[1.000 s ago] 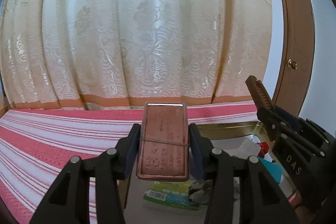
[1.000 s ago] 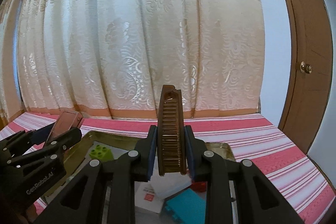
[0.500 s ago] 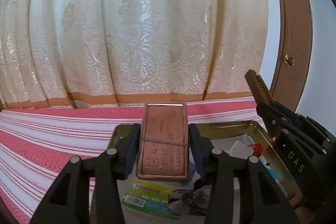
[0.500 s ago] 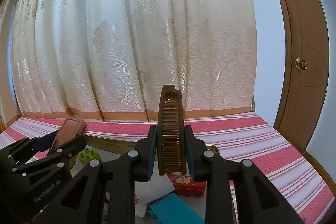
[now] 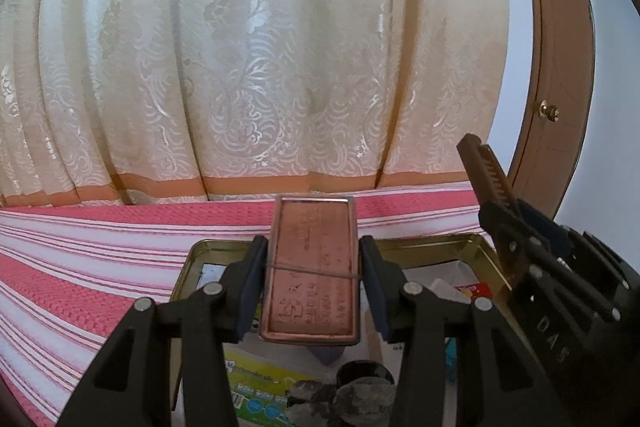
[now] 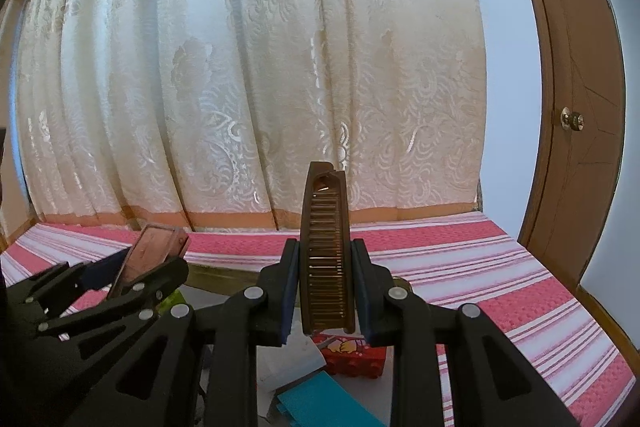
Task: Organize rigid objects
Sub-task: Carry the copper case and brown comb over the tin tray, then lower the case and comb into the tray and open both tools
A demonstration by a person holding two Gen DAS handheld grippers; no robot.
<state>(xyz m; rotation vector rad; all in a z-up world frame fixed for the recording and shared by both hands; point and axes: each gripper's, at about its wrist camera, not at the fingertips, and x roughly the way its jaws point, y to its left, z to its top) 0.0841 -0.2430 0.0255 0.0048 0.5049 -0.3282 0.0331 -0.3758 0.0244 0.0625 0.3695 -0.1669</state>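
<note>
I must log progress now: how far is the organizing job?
Done: several items already lie in the metal tray. In hand: the left gripper holds a copper-colored flat tin, and the right gripper holds a brown comb, both above the tray. Left: setting both down.

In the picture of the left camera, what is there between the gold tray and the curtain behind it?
Only the pink striped cloth lies between the gold tray and the curtain; nothing stands on that stretch. The left wrist view shows it, though the clamped copper plate hides part.
</note>
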